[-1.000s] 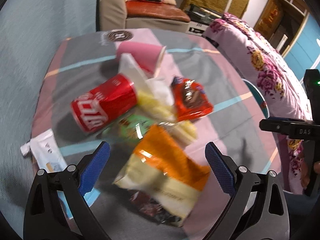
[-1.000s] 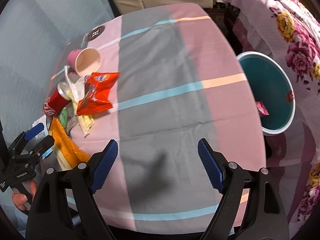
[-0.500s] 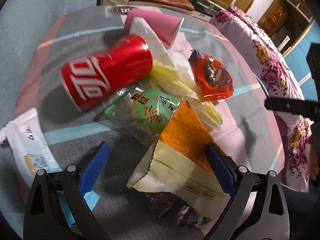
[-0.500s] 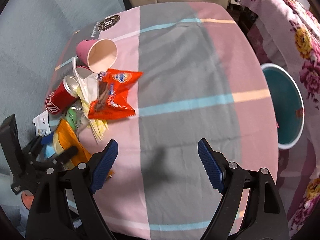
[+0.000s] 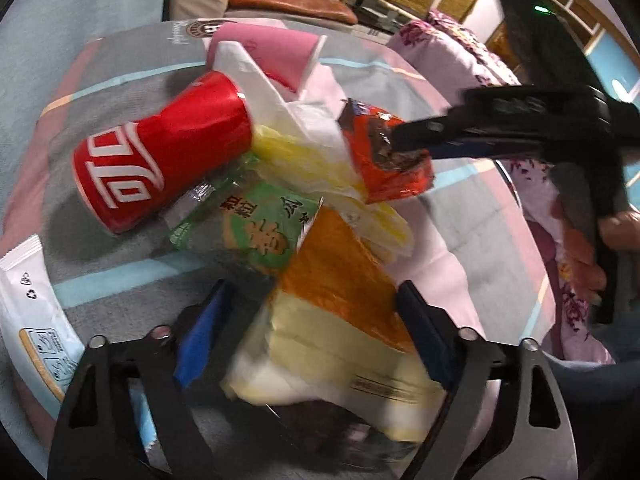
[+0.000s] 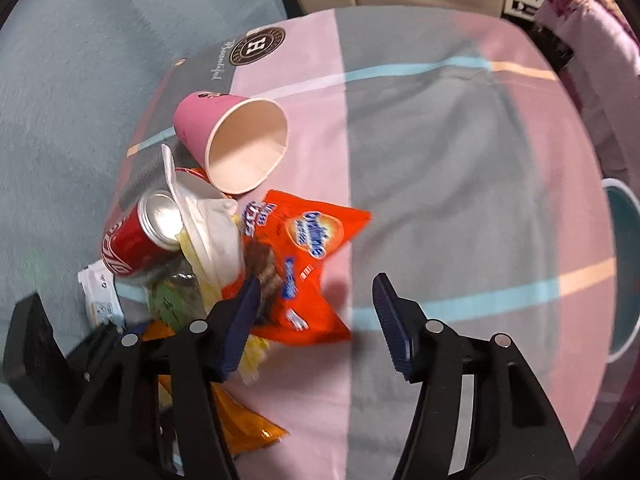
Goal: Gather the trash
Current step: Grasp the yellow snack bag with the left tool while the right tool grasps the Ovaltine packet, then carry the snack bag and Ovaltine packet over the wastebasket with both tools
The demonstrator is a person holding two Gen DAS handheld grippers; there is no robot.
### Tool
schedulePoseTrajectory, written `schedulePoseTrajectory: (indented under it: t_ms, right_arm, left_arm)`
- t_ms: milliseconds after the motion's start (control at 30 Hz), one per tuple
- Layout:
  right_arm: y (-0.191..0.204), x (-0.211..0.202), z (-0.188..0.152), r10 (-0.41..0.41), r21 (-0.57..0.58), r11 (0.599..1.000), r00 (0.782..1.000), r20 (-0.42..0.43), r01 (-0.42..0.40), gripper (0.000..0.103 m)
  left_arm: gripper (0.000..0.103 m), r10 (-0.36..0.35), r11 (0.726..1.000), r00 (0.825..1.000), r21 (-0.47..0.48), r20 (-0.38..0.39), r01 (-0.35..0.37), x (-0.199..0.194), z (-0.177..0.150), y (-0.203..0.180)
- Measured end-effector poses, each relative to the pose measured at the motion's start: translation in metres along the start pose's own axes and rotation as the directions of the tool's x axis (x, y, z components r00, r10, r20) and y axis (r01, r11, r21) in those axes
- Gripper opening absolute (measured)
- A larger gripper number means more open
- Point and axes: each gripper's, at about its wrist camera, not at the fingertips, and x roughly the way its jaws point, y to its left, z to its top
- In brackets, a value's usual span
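Trash lies piled on the striped tablecloth (image 6: 440, 160). My left gripper (image 5: 312, 320) straddles an orange and yellow snack bag (image 5: 340, 312). Its jaws are closing: the right pad brushes the bag's edge and the left pad stands a little apart. My right gripper (image 6: 316, 316) hangs over an orange-red snack wrapper (image 6: 304, 264) and is closing too, the wrapper's lower part between the fingers, pads not pressing. It also shows in the left wrist view as the right gripper (image 5: 416, 146) above that wrapper (image 5: 384, 168).
Around them lie a red cola can (image 5: 160, 152), a tipped pink paper cup (image 6: 236, 140), a white napkin (image 5: 272, 92), a yellow wrapper (image 5: 312, 160), a green packet (image 5: 256, 228) and a white packet (image 5: 24, 300). A teal bin (image 6: 624, 280) stands past the table's right edge.
My left gripper sank onto the pile and its jaws narrowed around the orange bag. My right gripper swept left across the cloth to the orange-red wrapper, jaws narrowing.
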Motion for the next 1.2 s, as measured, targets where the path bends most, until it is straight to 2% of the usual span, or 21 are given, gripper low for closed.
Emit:
schedulePoseTrajectory:
  t_ms: [33, 67, 100, 133, 167, 267, 600, 733, 1000, 1200]
  right_arm:
    - [0.0, 0.004, 0.001, 0.017, 0.002, 1.0, 1.0, -0.005, -0.017, 0.05]
    - [0.0, 0.007, 0.001, 0.044, 0.003, 0.999, 0.999, -0.017, -0.044, 0.037]
    - [0.0, 0.008, 0.0, 0.055, 0.004, 0.998, 0.998, -0.023, -0.055, 0.03]
    - [0.0, 0.006, -0.001, 0.05, -0.003, 0.999, 0.999, -0.014, -0.05, 0.03]
    - [0.0, 0.004, -0.002, 0.044, -0.011, 0.999, 0.999, -0.004, -0.044, 0.027]
    - [-0.009, -0.008, -0.007, 0.045, 0.002, 0.999, 0.999, 0.02, -0.045, 0.023]
    - [-0.058, -0.052, -0.04, 0.0, 0.087, 0.996, 0.994, 0.111, -0.009, 0.023]
    - [-0.078, -0.066, -0.052, 0.004, 0.118, 0.993, 0.989, 0.146, -0.022, 0.023]
    - [-0.118, -0.102, -0.07, -0.057, 0.173, 0.985, 0.971, 0.231, 0.017, 0.023]
    - [-0.158, -0.128, -0.08, -0.098, 0.241, 0.97, 0.955, 0.279, 0.029, 0.023]
  left_arm:
    - [0.076, -0.005, 1.0, 1.0, 0.001, -0.001, 0.005, 0.0, 0.0, -0.002]
    - [0.071, -0.015, 1.0, 1.0, 0.001, -0.003, 0.015, 0.0, -0.001, -0.004]
    - [0.066, -0.02, 1.0, 1.0, 0.001, -0.005, 0.02, 0.0, -0.002, -0.006]
    - [0.064, -0.027, 1.0, 1.0, 0.0, -0.008, 0.027, 0.0, -0.002, -0.007]
    - [0.052, -0.041, 0.999, 0.999, -0.002, -0.01, 0.041, 0.0, -0.002, -0.008]
    - [0.031, -0.067, 0.998, 0.998, -0.002, -0.011, 0.067, -0.002, -0.001, -0.015]
    - [0.025, -0.048, 0.998, 0.999, 0.039, 0.024, 0.047, -0.02, 0.006, -0.052]
    - [0.025, -0.047, 0.997, 0.998, 0.069, 0.04, 0.044, -0.024, 0.013, -0.072]
    - [0.025, -0.058, 0.996, 0.997, 0.069, 0.055, 0.054, -0.007, 0.047, -0.108]
    - [0.025, -0.083, 0.987, 0.995, 0.141, 0.048, 0.076, 0.012, 0.072, -0.152]
